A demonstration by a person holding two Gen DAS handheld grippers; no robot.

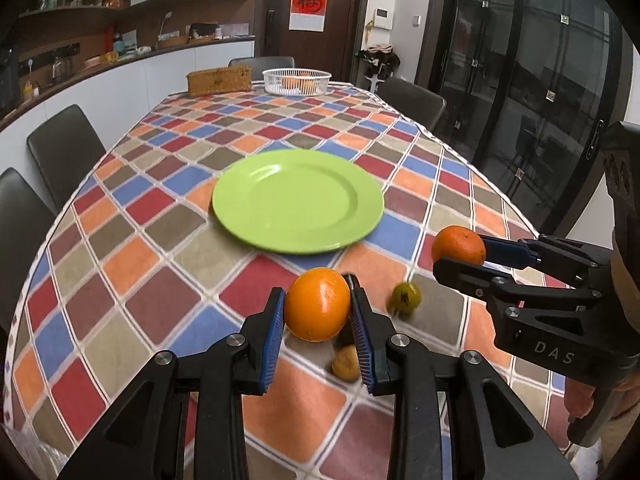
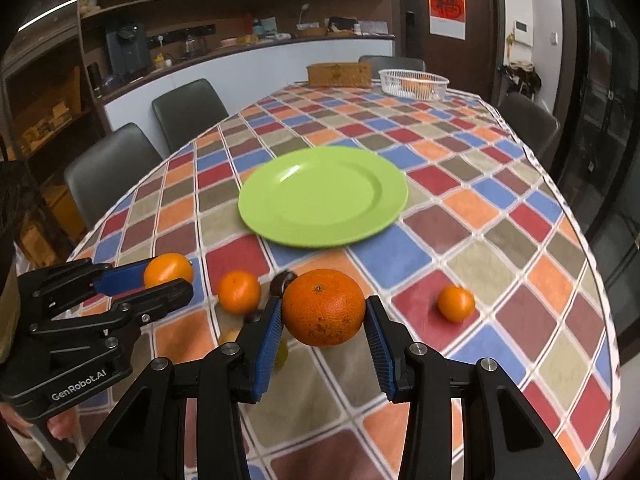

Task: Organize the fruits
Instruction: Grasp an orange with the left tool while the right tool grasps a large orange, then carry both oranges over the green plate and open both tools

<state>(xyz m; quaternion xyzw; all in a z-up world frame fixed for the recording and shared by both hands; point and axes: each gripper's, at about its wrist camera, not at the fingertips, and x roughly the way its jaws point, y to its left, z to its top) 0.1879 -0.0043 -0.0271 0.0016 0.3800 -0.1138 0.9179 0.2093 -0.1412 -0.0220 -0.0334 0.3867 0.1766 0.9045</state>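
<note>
My left gripper (image 1: 318, 308) is shut on a smooth orange (image 1: 318, 305), held above the tablecloth in front of the empty green plate (image 1: 298, 201). My right gripper (image 2: 324, 312) is shut on a darker, speckled orange (image 2: 323, 307), also short of the plate (image 2: 323, 197). Each gripper shows in the other's view: the right gripper (image 1: 460, 256) with its orange (image 1: 459, 245) at the right, the left gripper (image 2: 166, 282) with its orange (image 2: 168, 270) at the left. Loose on the cloth lie a greenish fruit (image 1: 405, 298), a small yellowish fruit (image 1: 346, 363), two small oranges (image 2: 239, 291) (image 2: 456, 303) and a dark fruit (image 2: 282, 283).
A white mesh basket (image 1: 297, 80) with oranges and a wicker box (image 1: 219, 80) stand at the table's far end. Dark chairs (image 1: 64, 148) line both sides of the table. A glass-door cabinet (image 1: 540, 80) is to the right.
</note>
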